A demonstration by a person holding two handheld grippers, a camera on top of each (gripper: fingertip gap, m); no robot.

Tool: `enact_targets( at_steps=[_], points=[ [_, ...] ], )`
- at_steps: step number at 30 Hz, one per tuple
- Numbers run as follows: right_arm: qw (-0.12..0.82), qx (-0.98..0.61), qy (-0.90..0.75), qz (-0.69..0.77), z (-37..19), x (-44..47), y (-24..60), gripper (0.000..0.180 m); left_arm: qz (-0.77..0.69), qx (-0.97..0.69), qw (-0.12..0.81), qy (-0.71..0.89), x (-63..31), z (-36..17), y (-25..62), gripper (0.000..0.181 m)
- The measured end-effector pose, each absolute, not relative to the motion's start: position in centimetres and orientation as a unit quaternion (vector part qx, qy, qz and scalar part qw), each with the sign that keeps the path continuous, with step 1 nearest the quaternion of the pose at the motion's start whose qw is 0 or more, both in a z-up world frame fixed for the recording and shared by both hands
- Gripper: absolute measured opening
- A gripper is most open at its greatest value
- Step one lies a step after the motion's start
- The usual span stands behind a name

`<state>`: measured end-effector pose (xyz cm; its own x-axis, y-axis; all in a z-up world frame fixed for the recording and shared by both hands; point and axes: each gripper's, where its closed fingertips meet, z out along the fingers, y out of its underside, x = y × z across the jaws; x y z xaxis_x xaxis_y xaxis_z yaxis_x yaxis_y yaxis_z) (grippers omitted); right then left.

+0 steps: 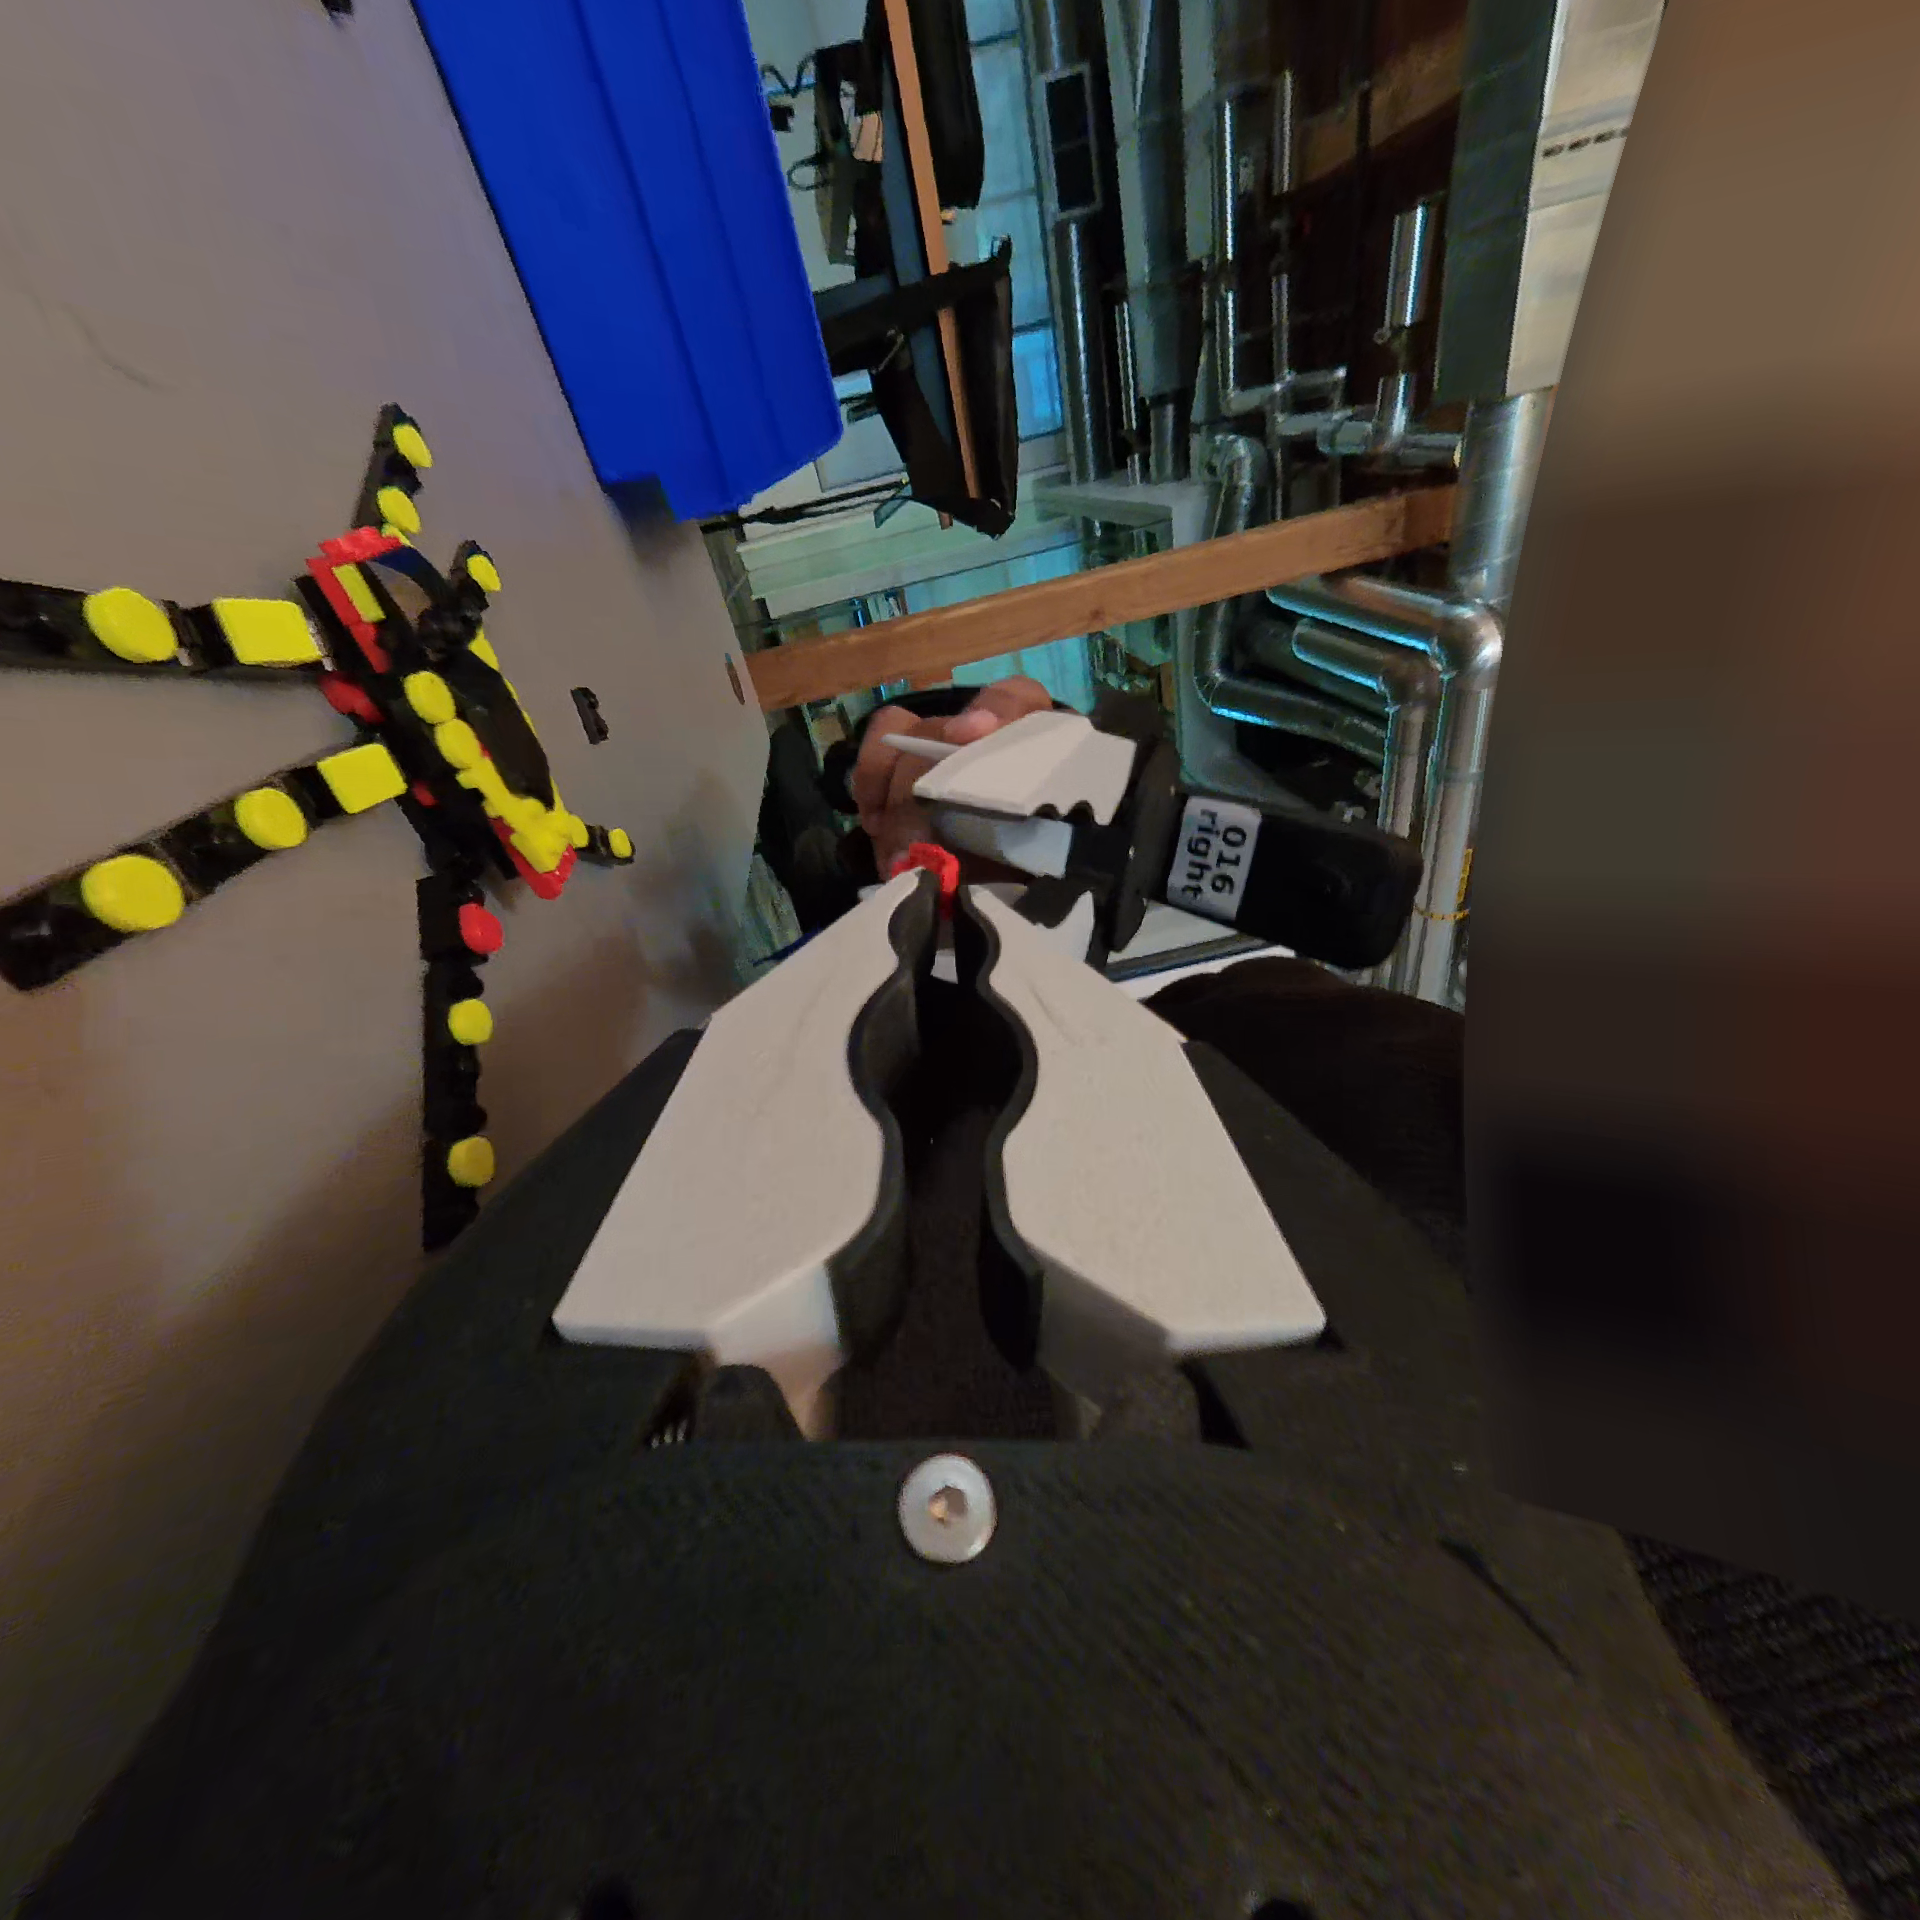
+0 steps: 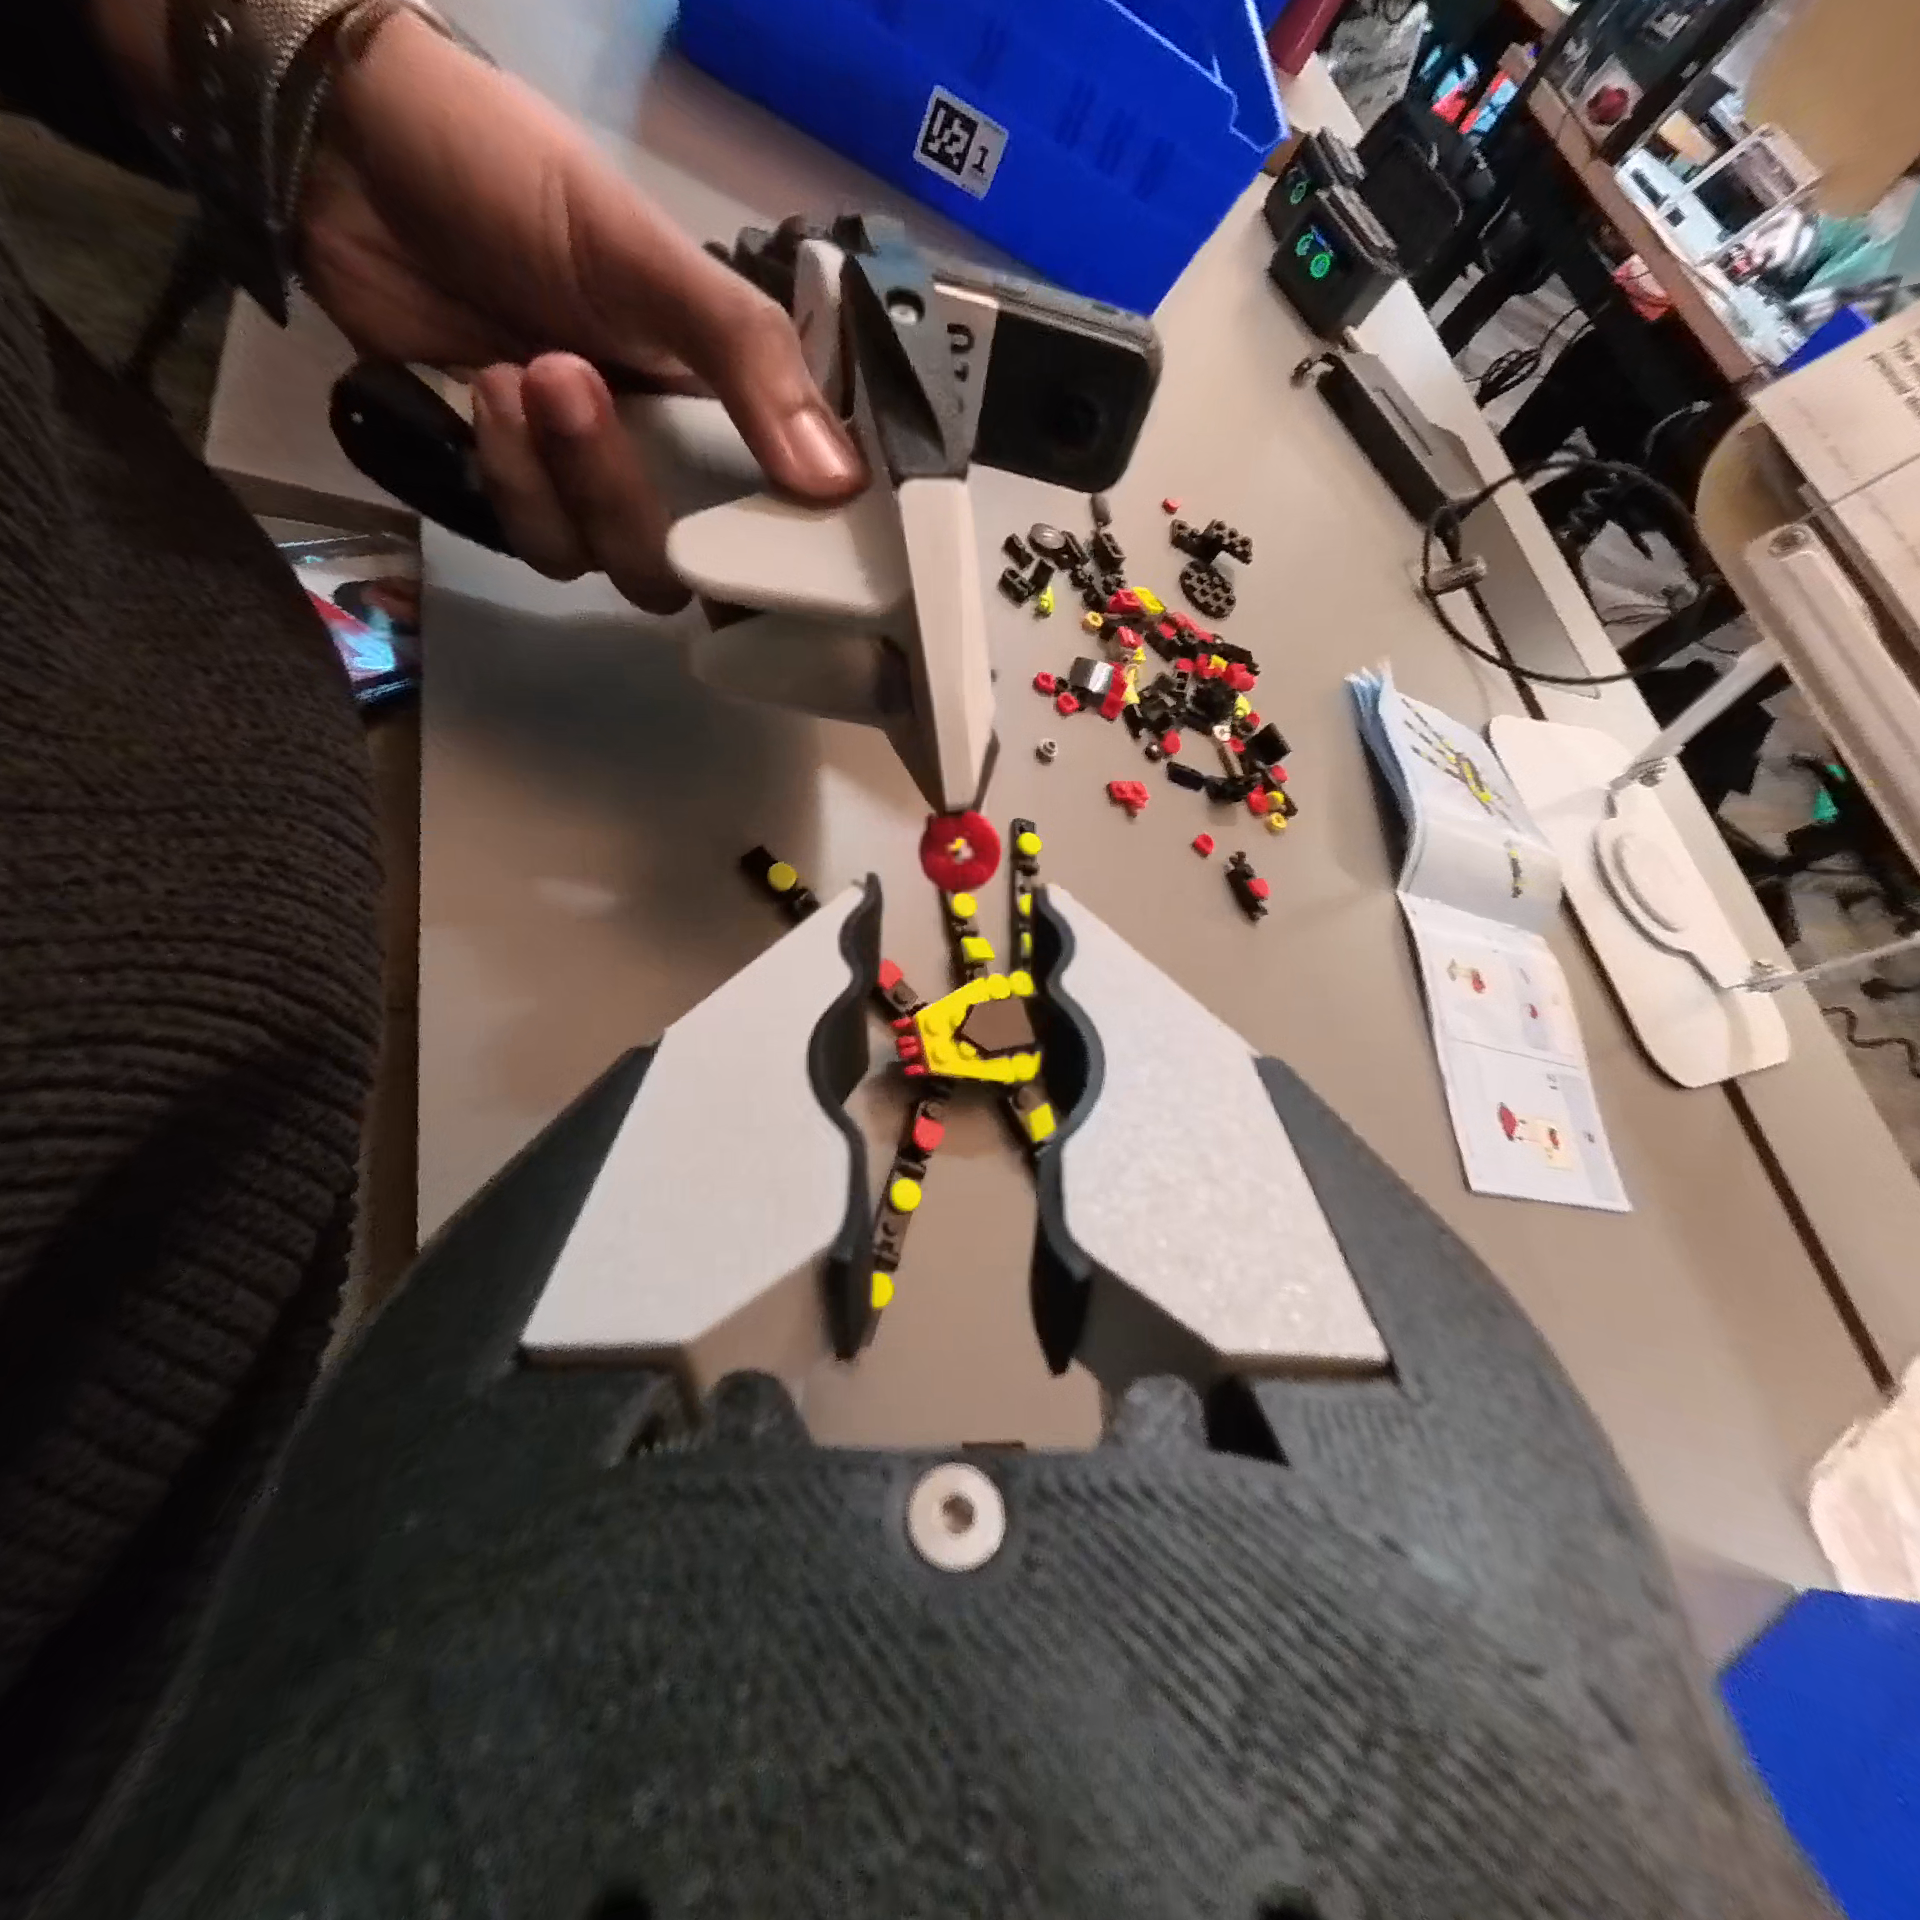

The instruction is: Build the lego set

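Observation:
My left gripper (image 1: pixel 935 894) is shut on a small red round piece (image 1: pixel 925 864) and holds it in the air above the table. In the right wrist view the left gripper (image 2: pixel 951 800) comes in from above with the red piece (image 2: pixel 958 849) at its tips. My right gripper (image 2: pixel 951 904) is open and empty just below that piece, its jaws apart on either side. Under both lies the black, yellow and red Lego model with long legs (image 2: pixel 977 1039), also in the left wrist view (image 1: pixel 447 717). The right gripper's fingers (image 1: pixel 1029 774) face my left gripper's tips.
A pile of loose black, red and yellow pieces (image 2: pixel 1174 665) lies behind the model. An open instruction booklet (image 2: pixel 1496 935) and a white flat stand (image 2: pixel 1642 904) lie to the right. A blue bin (image 2: pixel 987 114) stands at the back. Black devices with green lights (image 2: pixel 1320 249) and cables sit far right.

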<state>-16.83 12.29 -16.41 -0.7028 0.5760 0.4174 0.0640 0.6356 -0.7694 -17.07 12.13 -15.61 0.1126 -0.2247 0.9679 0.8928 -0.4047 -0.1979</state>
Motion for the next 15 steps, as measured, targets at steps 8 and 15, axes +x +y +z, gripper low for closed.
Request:
enact_targets(
  at_steps=[8, 15],
  points=[
    [0.323, -0.245, -0.842, 0.356, -16.6, -18.0, 11.8, 0.021, -0.61, -0.545, 0.47, -0.333, -18.3, -16.0, 12.2, 0.0],
    [0.338, -0.237, -0.845, 0.34, -16.8, -18.2, 12.0, 0.013, -0.611, -0.547, 0.469, -0.327, -18.0, -15.9, 12.3, 0.0]
  ],
)
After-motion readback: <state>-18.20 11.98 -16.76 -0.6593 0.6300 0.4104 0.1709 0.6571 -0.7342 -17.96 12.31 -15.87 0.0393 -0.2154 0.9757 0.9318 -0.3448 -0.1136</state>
